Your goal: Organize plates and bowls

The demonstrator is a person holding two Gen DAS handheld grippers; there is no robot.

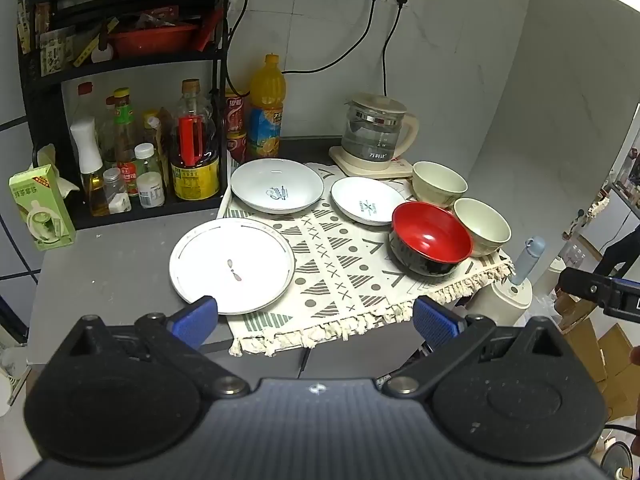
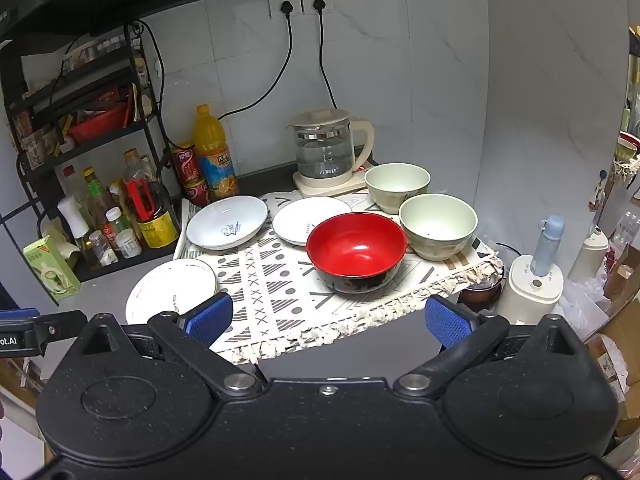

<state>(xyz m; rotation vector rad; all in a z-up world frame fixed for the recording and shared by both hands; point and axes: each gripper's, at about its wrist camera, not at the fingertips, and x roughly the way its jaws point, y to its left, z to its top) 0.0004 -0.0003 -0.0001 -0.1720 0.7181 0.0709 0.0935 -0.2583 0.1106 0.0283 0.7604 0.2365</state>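
Hovering off the table's front edge, the left gripper [image 1: 316, 318] and the right gripper [image 2: 328, 318] both have their jaws spread wide, holding nothing. Nearest the left one, the flat plate [image 1: 232, 266] lies half on the patterned cloth [image 1: 340, 272], half on the bare table [image 1: 116, 272], so its tilted rim could skid when pinched. Behind it sit two shallow white dishes [image 1: 277, 186] [image 1: 366, 201]. Toward the right front corner the red bowl [image 2: 357, 252] touches a cream bowl [image 2: 438, 226], with another [image 2: 397, 186] behind; lifting one might drag its neighbour. The cloth's fringe overhangs the edge, and snagging it could pull everything forward. The kettle [image 2: 328, 152] stands close behind.
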